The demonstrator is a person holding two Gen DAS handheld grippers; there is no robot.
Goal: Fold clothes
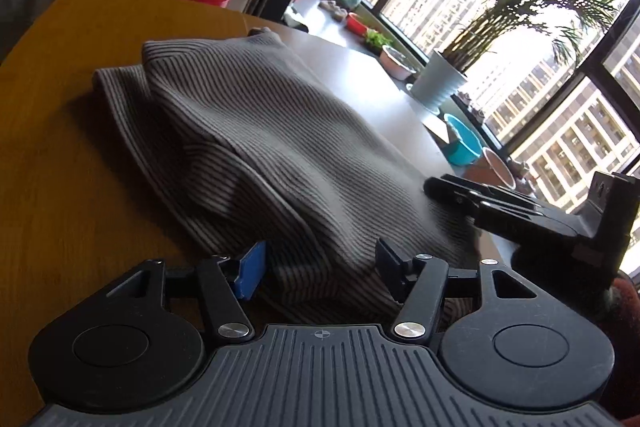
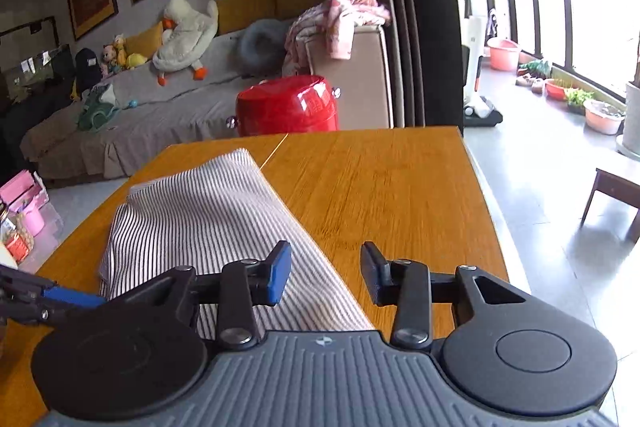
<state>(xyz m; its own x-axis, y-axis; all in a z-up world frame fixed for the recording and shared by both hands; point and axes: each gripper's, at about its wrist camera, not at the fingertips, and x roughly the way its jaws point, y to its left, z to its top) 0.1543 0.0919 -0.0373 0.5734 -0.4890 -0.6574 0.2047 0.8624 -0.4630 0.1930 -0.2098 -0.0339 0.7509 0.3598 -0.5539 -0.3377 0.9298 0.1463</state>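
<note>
A striped grey-and-white garment [image 1: 256, 131] lies folded in a bundle on the wooden table [image 1: 52, 147]. My left gripper [image 1: 318, 269] is open, its jaws either side of the garment's near edge, holding nothing. The right gripper's black body [image 1: 532, 211] shows at the right of the left wrist view, past the cloth. In the right wrist view the garment [image 2: 200, 223] lies to the left on the table [image 2: 384, 195]. My right gripper [image 2: 326, 273] is open and empty over the garment's right edge. The left gripper's blue fingertip [image 2: 72, 295] shows at the far left.
A red round stool [image 2: 288, 105] stands beyond the table's far edge, with a grey sofa [image 2: 132, 123] behind it. The table's right edge [image 2: 484, 187] drops to a tiled floor. Plant pots and basins [image 1: 436, 83] line the window.
</note>
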